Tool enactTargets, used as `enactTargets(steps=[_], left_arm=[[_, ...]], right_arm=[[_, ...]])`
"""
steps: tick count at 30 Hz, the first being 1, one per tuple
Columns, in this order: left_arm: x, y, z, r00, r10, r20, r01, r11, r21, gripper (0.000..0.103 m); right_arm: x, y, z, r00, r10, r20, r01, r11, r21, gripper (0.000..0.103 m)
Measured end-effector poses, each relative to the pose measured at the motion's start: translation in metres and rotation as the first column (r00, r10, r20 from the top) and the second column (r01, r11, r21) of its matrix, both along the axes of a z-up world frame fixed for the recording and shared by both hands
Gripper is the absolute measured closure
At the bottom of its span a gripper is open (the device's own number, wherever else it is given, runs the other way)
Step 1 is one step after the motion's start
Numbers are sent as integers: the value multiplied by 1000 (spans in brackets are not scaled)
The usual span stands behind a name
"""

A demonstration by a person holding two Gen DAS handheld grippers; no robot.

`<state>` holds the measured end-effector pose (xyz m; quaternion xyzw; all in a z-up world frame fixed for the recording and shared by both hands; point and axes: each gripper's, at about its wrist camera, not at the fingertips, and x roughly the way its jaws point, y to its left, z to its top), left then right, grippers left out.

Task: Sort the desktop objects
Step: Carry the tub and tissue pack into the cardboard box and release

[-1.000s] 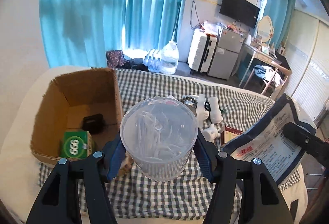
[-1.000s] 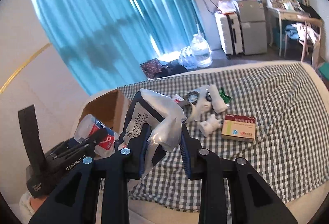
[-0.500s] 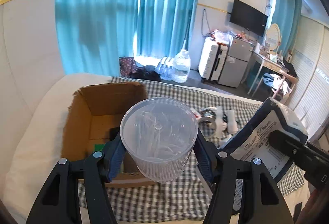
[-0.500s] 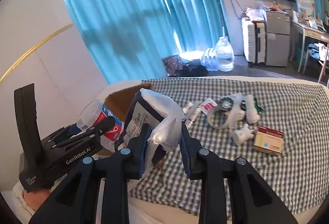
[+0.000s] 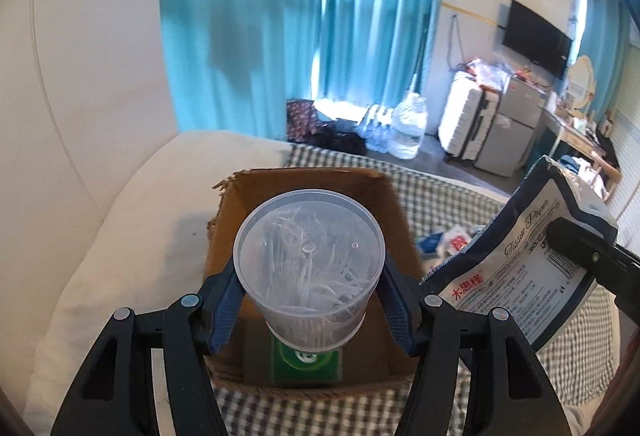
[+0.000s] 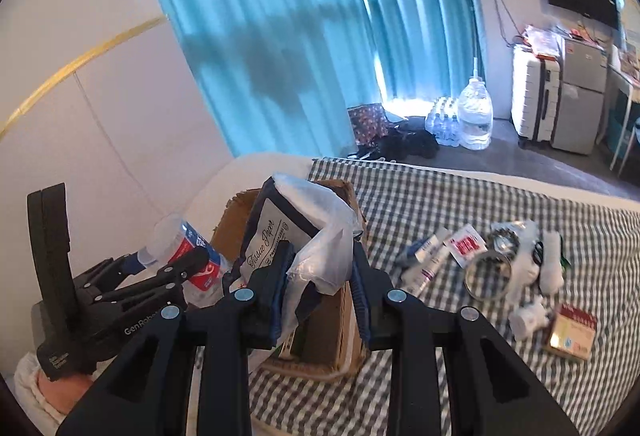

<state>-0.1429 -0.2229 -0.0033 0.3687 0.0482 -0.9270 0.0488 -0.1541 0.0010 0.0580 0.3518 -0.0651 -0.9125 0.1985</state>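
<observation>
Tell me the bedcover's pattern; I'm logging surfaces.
Dark-and-white gingham check bedcover, clearest in the right wrist view.

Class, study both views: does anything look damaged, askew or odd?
Yes. The cardboard box has a ragged, torn far-left corner. The tissue pack in the right tongs is crumpled, its loose plastic bunched between the fingers.

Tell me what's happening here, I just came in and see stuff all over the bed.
A person is sorting things into a cardboard box with a handheld tool in each hand. The left tool grips a clear plastic jar over the box, just above a green packet already inside. The right tool holds a tissue paper pack beside the jar. Tubes, a tape roll and a small red box still lie on the checkered cloth.
</observation>
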Motion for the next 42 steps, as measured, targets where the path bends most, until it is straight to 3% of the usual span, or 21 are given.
enactTargets(steps=[7, 12, 14, 15, 16, 17, 18, 20, 23, 28, 32, 42], left_arm=[[-53, -22, -43, 996, 28, 87, -29, 1000, 5, 40], [-81, -30, -67, 992, 40, 123, -37, 999, -23, 39], [-89, -31, -77, 990, 37, 139, -32, 999, -34, 38], [-91, -30, -79, 990, 27, 140, -23, 999, -30, 30], [-90, -28, -80, 990, 6, 140, -5, 1000, -8, 14], [-88, -27, -80, 991, 0, 136, -1, 1000, 7, 8], [-85, -27, -80, 992, 9, 122, -10, 1000, 11, 5], [-79, -24, -80, 994, 10, 107, -12, 1000, 18, 5], [-72, -21, -80, 990, 34, 135, -33, 999, -6, 5], [-41, -16, -67, 990, 57, 125, -57, 998, -4, 5], [-14, -3, -51, 994, 55, 99, -57, 998, 13, 5], [61, 81, -33, 999, -2, 37, -2, 996, 88, 0]], right_arm=[[-60, -34, -33, 998, 23, 57, -26, 997, 66, 75], [-89, -55, -53, 996, 43, 84, -57, 984, 168, 75], [-91, -61, -61, 992, 74, 100, -93, 974, 207, 73], [-89, -64, -67, 989, 103, 105, -125, 966, 227, 70], [-86, -64, -69, 987, 125, 102, -145, 964, 223, 54], [-83, -63, -71, 985, 141, 97, -159, 964, 215, 28], [-79, -62, -72, 986, 140, 87, -156, 965, 210, 22], [-73, -55, -76, 993, 93, 67, -106, 964, 245, 22], [-65, -38, -75, 996, 59, 71, -73, 972, 221, 22], [-44, 3, -63, 998, -12, 63, 4, 992, 126, 22], [-20, 40, -51, 996, -80, 44, 74, 991, 114, 21], [72, 165, -30, 961, -275, 6, 275, 960, 55, 21]])
